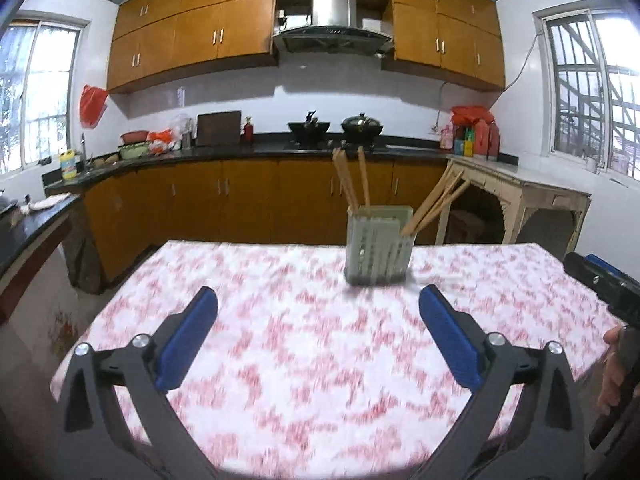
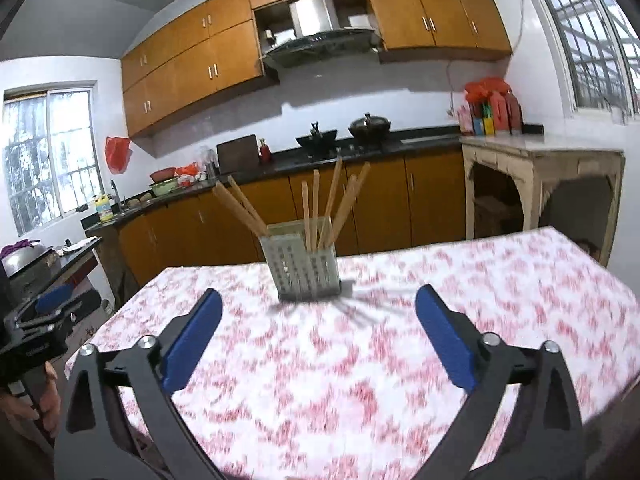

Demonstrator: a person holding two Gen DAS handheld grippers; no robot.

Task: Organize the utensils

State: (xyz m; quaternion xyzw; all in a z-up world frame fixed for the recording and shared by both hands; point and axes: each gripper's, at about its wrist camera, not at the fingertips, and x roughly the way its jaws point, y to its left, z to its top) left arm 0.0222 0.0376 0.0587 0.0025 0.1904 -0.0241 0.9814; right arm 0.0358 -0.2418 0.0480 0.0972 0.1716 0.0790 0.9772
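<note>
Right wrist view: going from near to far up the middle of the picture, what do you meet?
Right gripper, open over the tablecloth → utensil holder with chopsticks standing in it → lower cabinets → black counter with two woks → range hood.

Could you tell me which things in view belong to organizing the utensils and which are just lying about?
For the job:
chopsticks
utensil holder
left hand-held gripper, open
right hand-held gripper, open

Just lying about:
wok
lidded pot
cutting board
red bag
</note>
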